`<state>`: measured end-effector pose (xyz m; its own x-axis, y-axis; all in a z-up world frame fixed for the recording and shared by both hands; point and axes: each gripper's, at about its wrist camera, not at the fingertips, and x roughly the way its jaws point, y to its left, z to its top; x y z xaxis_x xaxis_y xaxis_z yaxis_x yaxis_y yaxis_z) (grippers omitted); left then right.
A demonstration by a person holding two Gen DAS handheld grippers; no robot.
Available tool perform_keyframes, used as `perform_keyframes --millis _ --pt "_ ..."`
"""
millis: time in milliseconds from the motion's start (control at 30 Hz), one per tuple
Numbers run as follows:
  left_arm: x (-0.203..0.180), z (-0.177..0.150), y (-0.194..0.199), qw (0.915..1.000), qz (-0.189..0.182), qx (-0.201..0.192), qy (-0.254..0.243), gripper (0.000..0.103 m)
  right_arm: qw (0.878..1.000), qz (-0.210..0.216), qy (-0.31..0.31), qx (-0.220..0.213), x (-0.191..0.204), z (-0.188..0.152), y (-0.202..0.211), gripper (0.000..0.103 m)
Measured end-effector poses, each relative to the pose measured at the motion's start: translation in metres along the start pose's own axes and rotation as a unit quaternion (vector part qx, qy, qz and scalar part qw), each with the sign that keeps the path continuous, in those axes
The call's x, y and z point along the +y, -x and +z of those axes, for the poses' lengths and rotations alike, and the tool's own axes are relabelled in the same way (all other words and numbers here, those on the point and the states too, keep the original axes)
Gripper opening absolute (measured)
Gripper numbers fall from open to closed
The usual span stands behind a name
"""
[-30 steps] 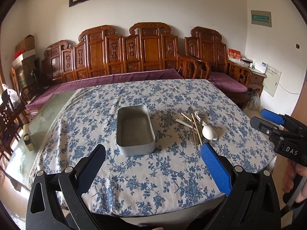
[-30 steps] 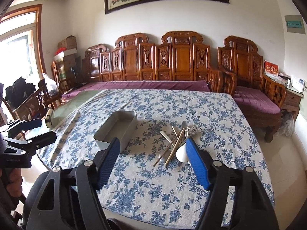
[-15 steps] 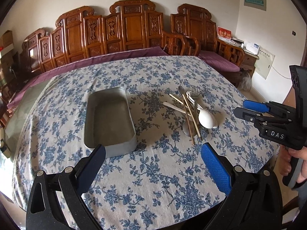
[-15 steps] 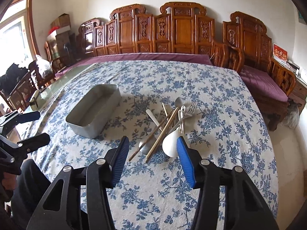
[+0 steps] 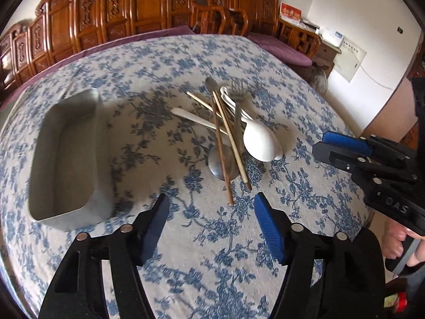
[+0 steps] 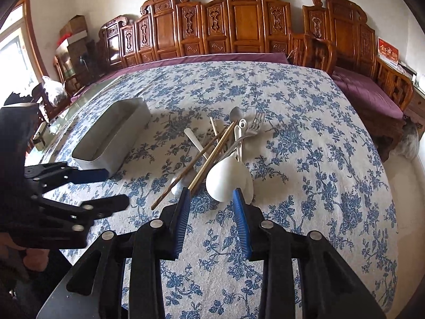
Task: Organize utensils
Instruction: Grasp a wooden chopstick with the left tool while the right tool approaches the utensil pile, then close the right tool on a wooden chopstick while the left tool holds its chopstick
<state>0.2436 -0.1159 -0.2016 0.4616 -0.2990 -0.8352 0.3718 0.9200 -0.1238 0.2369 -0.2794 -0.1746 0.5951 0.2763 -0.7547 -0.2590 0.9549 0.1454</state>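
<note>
A pile of utensils lies on the flowered tablecloth (image 5: 202,244): a white spoon (image 5: 259,139) (image 6: 225,178), brown chopsticks (image 5: 225,138) (image 6: 209,156), a metal fork (image 5: 237,98) (image 6: 256,126) and a metal spoon (image 5: 221,162). An empty grey metal box (image 5: 66,156) (image 6: 111,135) stands to their left. My left gripper (image 5: 211,199) (image 6: 117,186) hangs just short of the chopstick ends, its jaws closing with nothing between them. My right gripper (image 6: 211,192) (image 5: 318,146) is closing too. The white spoon's bowl lies right at its fingertips and the pads do not press on it.
A row of carved wooden benches (image 6: 239,26) with purple cushions runs behind the table. The cloth's right edge (image 6: 393,212) drops to the floor. A bare glass strip of table (image 6: 53,125) shows at the left. A hand (image 5: 398,239) holds the right gripper's handle.
Both grippers came down and forward toward the utensil pile, tilting further down. The jaws of both have narrowed. The utensils and the box have not moved.
</note>
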Motion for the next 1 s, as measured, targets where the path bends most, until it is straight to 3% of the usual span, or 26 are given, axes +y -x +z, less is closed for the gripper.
perform_keyframes --millis 233,400,533,700,767,1000 --pt "0.0 0.01 -0.045 0.9992 -0.01 0.038 0.009 0.035 1.0 -0.001 -0.006 0.012 -0.004 -0.002 -0.008 0.034" --pt "0.001 0.016 -0.056 0.9981 -0.034 0.048 0.017 0.03 1.0 -0.001 -0.013 0.021 -0.005 -0.003 -0.014 0.034" --pt "0.003 0.018 -0.06 0.9976 -0.044 0.051 0.02 0.005 1.0 -0.004 -0.01 0.026 0.0 -0.005 -0.019 0.034" --pt "0.01 0.017 -0.044 0.9981 -0.046 0.036 0.019 0.004 0.999 0.003 -0.01 0.031 0.007 -0.003 -0.024 0.034" --pt "0.017 0.016 -0.031 0.9985 -0.046 0.023 0.017 0.004 0.999 0.005 -0.011 0.033 0.011 -0.001 -0.029 0.027" --pt "0.04 0.008 0.007 0.9992 -0.032 -0.021 0.008 0.004 0.999 0.006 -0.008 0.054 0.036 0.0 -0.06 0.02"
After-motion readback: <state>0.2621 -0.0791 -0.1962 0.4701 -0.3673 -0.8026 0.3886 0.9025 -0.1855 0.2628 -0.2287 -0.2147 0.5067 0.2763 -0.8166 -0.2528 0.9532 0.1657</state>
